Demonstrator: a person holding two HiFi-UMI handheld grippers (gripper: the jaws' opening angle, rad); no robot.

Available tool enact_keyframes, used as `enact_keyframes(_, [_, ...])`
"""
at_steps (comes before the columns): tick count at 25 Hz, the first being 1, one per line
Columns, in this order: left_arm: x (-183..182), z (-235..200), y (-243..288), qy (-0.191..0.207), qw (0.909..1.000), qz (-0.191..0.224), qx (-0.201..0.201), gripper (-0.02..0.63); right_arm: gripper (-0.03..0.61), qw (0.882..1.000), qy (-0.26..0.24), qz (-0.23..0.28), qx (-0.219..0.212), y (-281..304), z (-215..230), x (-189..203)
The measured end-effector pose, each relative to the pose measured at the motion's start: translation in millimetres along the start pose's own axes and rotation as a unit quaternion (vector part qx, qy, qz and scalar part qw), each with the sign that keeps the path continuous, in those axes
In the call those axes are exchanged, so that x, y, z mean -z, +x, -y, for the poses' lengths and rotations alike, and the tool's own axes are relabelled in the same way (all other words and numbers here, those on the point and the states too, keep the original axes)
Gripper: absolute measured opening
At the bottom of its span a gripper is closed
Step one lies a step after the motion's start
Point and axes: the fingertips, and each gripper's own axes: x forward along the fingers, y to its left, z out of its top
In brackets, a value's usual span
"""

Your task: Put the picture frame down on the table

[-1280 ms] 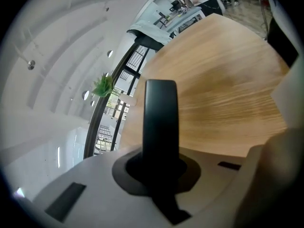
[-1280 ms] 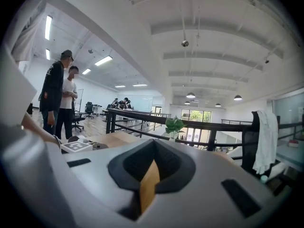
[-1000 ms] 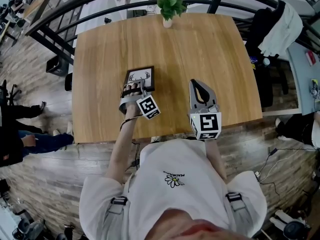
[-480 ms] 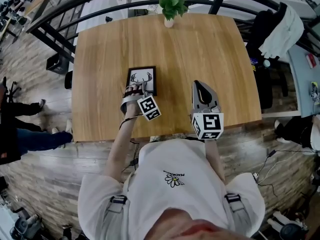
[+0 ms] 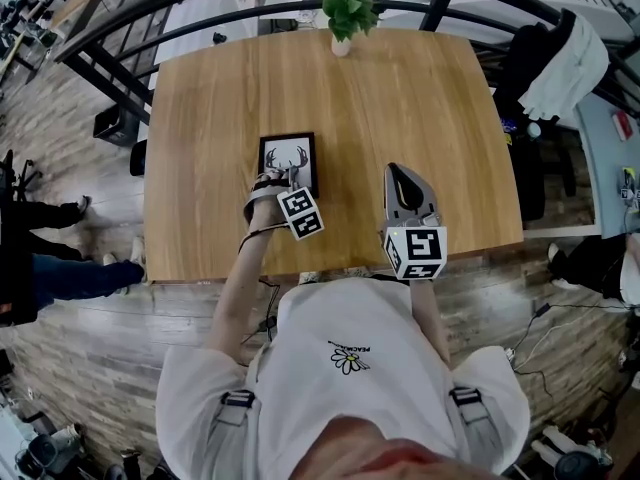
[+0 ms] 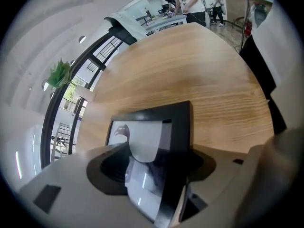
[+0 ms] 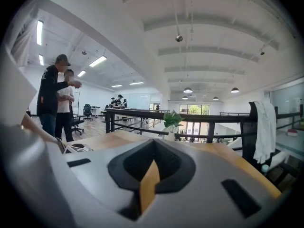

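Note:
The picture frame (image 5: 287,157), black with a deer print behind glass, lies on the wooden table (image 5: 420,98) left of centre. My left gripper (image 5: 277,178) is shut on the frame's near edge. In the left gripper view the frame (image 6: 154,127) runs out from between the jaws, its far edge low against the tabletop (image 6: 209,84); whether it touches I cannot tell. My right gripper (image 5: 401,173) hovers over the table's near right part, shut, nothing in it; in its own view the right gripper (image 7: 148,175) shows only a thin seam.
A small potted plant (image 5: 345,10) stands at the table's far edge. A dark railing (image 5: 120,28) curves behind the table. A chair draped with a white and black garment (image 5: 560,58) is at the right. People stand beyond the table (image 7: 57,99).
The left gripper and the frame have shifted slightly right and squared up with the table. The right gripper has barely moved.

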Motion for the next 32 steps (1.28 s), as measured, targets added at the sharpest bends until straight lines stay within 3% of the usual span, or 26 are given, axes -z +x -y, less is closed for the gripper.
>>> enact_keyframes(12, [0,2,-2,-0.014,0.9989,0.028,0.035,0.326,0.010,1.000,-0.005,-0.005,-0.016,3,-10,-1])
enact_keyframes(20, [2,19,-2,0.003,0.9908,0.012,0.135,0.368,0.009,1.000,0.000,-0.011,-0.021,5,-10,1])
enact_keyframes(32, [1,25,3,0.010,0.9804,0.017,0.196,0.379,0.009,0.999,0.014,-0.032,-0.027,6,-8,17])
